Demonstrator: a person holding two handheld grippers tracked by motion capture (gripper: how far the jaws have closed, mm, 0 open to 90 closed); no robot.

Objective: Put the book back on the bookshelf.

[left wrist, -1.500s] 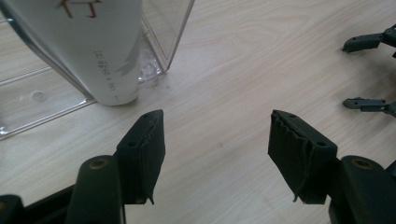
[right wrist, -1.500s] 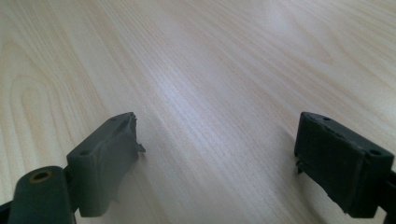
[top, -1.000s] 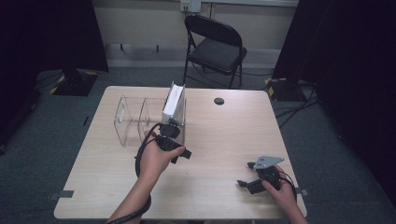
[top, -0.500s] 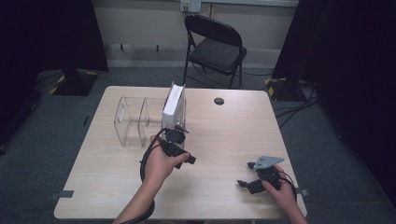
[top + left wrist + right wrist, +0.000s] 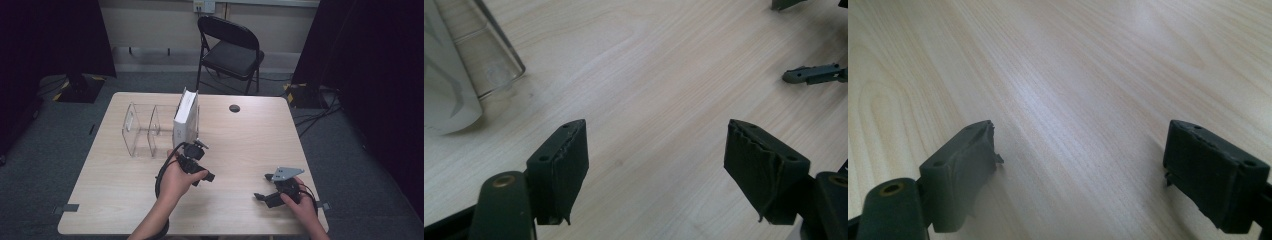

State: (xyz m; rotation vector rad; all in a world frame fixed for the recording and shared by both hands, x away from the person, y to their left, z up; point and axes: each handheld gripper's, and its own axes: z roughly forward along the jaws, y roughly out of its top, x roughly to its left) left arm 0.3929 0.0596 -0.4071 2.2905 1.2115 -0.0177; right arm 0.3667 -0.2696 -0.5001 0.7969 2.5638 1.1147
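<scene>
Since the white box is already stood upright in the right-hand slot of the clear rack on the table, the placing part looks pretty much done. The left gripper, just in front of the box, has its jaws just opening, with nothing held between them. The right gripper is parked well apart, jaws wide and empty. Only pulling away seems left.

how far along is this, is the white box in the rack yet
Looks done: the white box stands upright in the clear rack, in its right-hand slot. In hand: nothing; the left hand-held gripper sits just in front of the rack, its jaws just opening and empty. The right hand-held gripper rests open on the table. Left: probably just pulling away.
</scene>
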